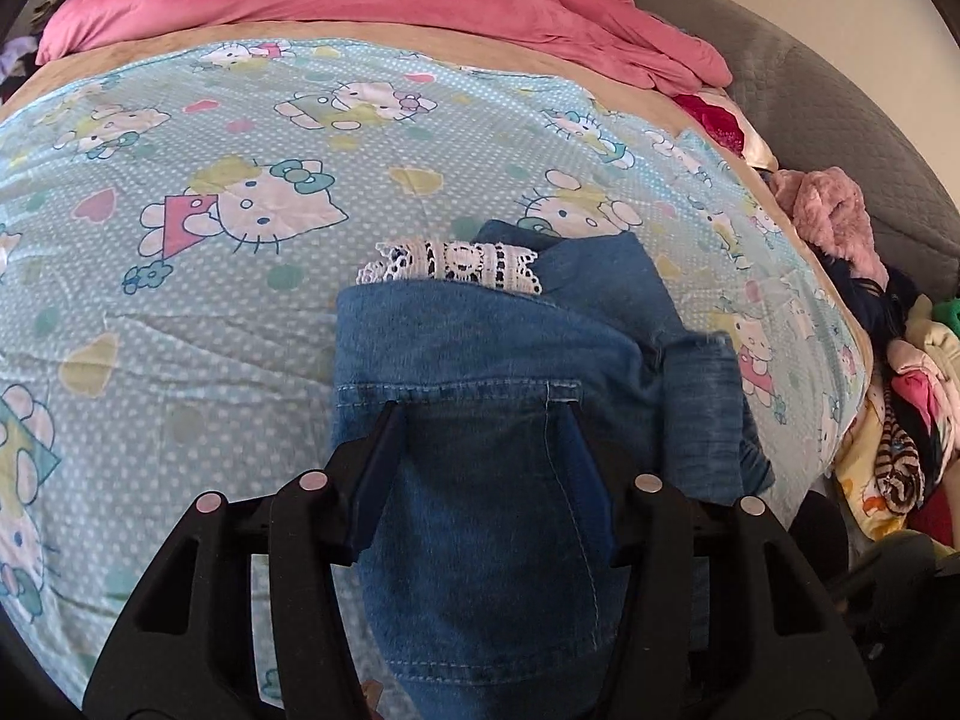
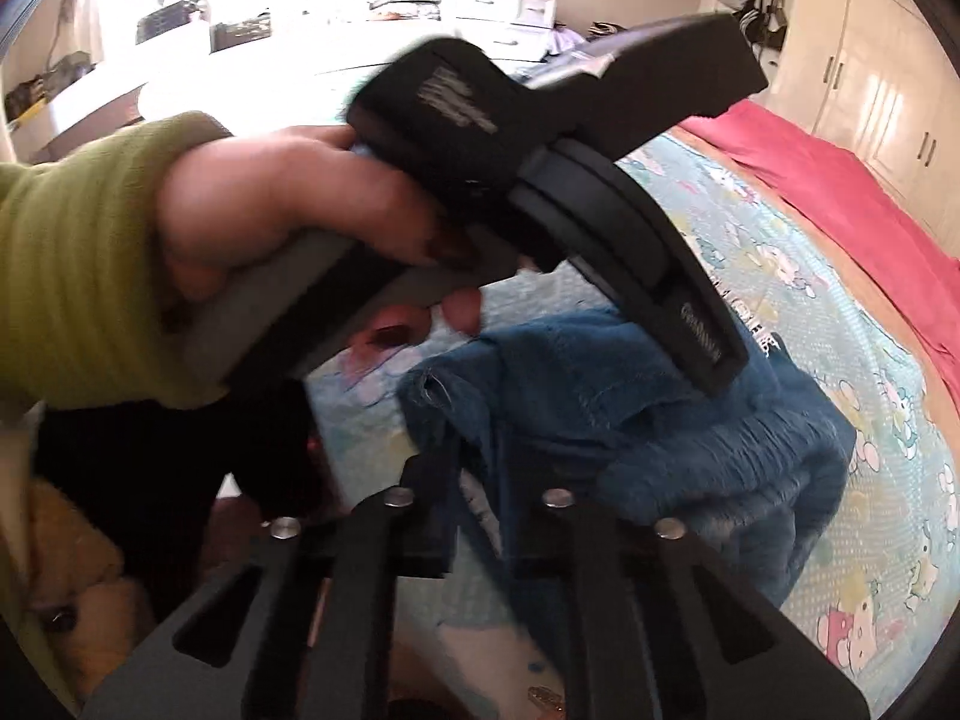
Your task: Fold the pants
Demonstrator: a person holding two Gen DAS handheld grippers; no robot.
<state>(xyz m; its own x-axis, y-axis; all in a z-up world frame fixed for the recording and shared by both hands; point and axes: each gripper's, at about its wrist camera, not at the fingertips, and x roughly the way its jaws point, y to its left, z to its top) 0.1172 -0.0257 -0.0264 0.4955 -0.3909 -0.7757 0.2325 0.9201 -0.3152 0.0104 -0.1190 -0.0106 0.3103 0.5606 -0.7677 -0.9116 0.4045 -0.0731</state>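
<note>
Nearest us, left claw (image 1: 483, 408) pinches denim pants (image 1: 498, 360) at lower centre on the bed (image 1: 180, 312). Right claw (image 2: 474, 468) is pressed together on their bunched edge.

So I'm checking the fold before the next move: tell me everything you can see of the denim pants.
The denim pants are mid-blue with lighter topstitching, a stitched pocket and white lace trim peeking out at the far end. They lie bunched and partly folded on the cartoon-print bedsheet. The left gripper straddles the pocket area, fingers pressed against the cloth. The right gripper is shut on a frayed fold.
</note>
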